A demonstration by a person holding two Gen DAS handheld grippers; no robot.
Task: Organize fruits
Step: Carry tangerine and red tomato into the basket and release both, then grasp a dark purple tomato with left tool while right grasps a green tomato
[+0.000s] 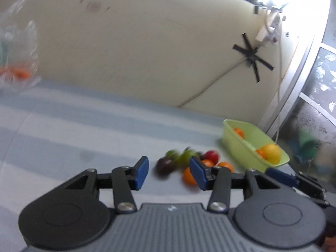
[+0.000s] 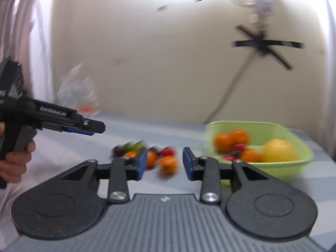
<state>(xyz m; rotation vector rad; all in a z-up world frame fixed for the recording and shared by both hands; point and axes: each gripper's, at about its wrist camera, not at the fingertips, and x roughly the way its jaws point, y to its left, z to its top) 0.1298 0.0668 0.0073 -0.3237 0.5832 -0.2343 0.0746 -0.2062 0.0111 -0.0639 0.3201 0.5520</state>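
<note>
Motion blur is smearing both views, so the loose fruit pile [image 1: 189, 163] at lower centre is hard to sort: green and dark purple pieces, a red one, a few small oranges, lying on the striped table [image 1: 84, 126]. Right of it, the lime-green tub [image 2: 294, 138] is holding oranges, small red fruits and a large yellow citrus [image 2: 278, 150]. A clear plastic bag [image 1: 19, 48] at the upper left is only a haze. The left tongs [image 1: 169, 173] and right tongs [image 2: 164, 162] are standing spread, pinching nothing.
</note>
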